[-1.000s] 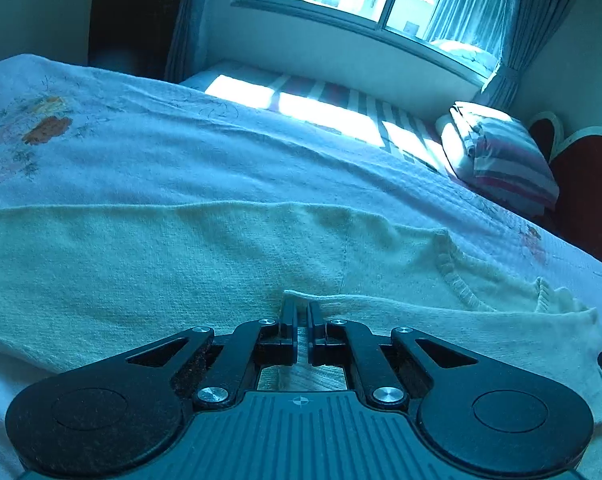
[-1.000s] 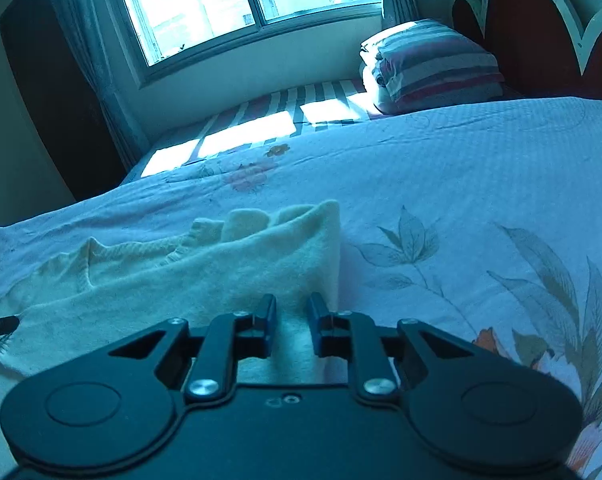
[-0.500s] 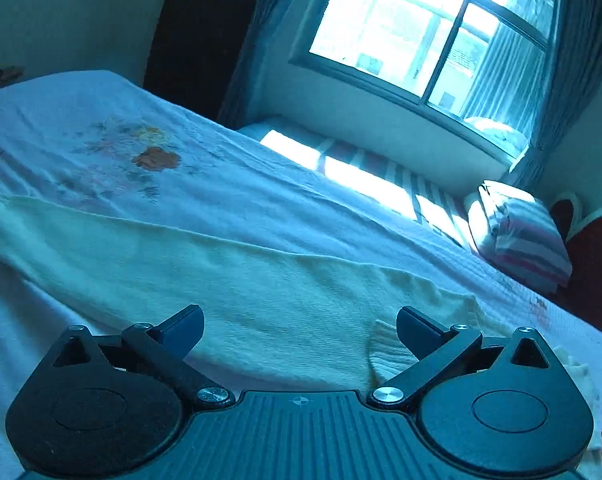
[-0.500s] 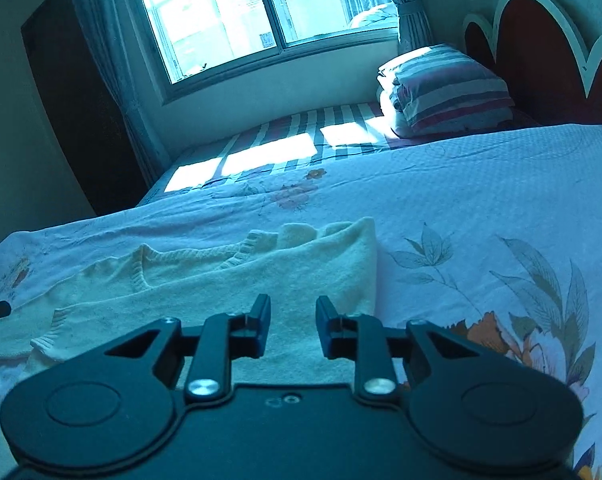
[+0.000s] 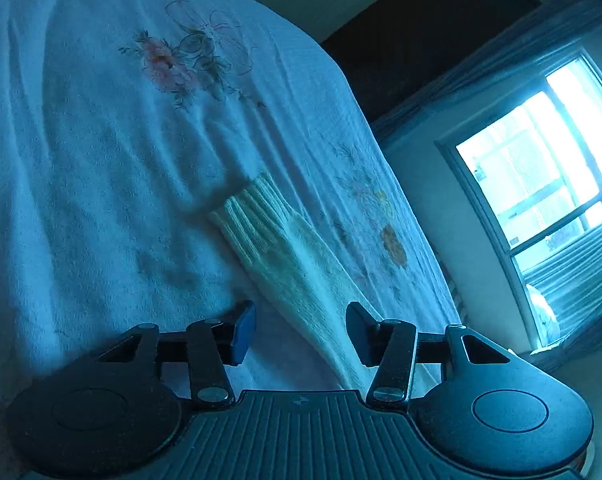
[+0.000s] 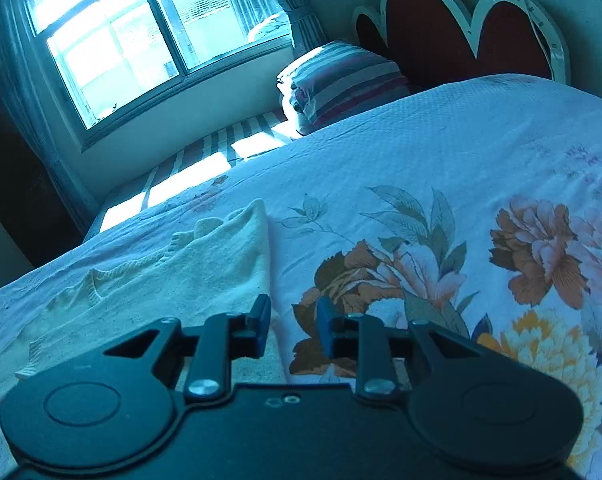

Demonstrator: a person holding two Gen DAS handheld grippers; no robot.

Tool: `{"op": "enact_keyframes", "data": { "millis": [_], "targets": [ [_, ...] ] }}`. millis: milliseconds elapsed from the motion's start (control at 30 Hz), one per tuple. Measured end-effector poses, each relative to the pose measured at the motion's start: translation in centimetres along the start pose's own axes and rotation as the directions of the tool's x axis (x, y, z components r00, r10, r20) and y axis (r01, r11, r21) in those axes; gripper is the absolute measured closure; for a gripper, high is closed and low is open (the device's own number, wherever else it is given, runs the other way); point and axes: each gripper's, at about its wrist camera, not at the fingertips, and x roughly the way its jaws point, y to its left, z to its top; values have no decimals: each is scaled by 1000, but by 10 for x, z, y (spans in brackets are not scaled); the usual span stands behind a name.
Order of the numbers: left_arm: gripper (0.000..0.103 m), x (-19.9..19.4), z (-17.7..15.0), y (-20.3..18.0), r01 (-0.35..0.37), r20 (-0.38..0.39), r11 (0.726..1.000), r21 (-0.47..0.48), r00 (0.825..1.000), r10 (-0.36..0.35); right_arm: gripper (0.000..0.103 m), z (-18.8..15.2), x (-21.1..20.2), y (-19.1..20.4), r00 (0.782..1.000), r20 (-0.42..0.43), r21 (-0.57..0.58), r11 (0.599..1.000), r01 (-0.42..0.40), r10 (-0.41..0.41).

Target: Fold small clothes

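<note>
The cream knit sweater [image 6: 173, 280] lies spread on the bed, its body folded along a straight edge that runs just beside my right gripper [image 6: 293, 326]. Its long sleeve [image 5: 301, 264] stretches out flat across the floral bedspread [image 5: 101, 160], ribbed cuff [image 5: 249, 212] at the far end, passing up between the tips of my left gripper [image 5: 301, 330].

My left jaws stand wide open and hold nothing; the sleeve lies under and between them. My right jaws are parted by a narrower gap and are empty too, the left pad over the sweater's edge, the right one over the printed flowers.

The risk I see is in the pinch. If I close the left jaws low, I may catch the bedspread along with the knit and drag both. The sleeve is long and limp, so lifting it from mid-length would likely let the cuff trail and twist, spoiling the fold. On the right, an off-edge grasp could miss the sweater or pull its folded layers askew.
</note>
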Motion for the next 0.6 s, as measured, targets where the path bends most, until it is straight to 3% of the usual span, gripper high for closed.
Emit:
{"op": "enact_keyframes", "data": {
  "millis": [200, 333, 400, 433, 533, 600],
  "targets": [
    [58, 26, 24, 24, 84, -10, 992, -91, 996, -85, 76, -15, -16, 24, 999, 16, 8, 999, 35, -35],
    [67, 35, 29, 29, 96, -12, 990, -106, 995, -98, 75, -19, -25, 34, 998, 32, 31, 998, 50, -51],
    [78, 38, 29, 29, 74, -14, 995, -61, 997, -75, 75, -19, -29, 36, 997, 44, 34, 998, 59, -61],
    [95, 38, 29, 31, 45, -16, 998, -32, 999, -45, 75, -20, -31, 37, 996, 51, 35, 997, 66, -67],
    [100, 36, 29, 29, 50, -12, 998, -22, 999, -50, 75, -22, -36, 37, 995, 53, 47, 995, 83, -86],
    [100, 31, 26, 13, 20, 9, 999, 41, 1000, -20, 75, -23, -39, 36, 994, 57, 54, 994, 90, -93]
  ]
}}
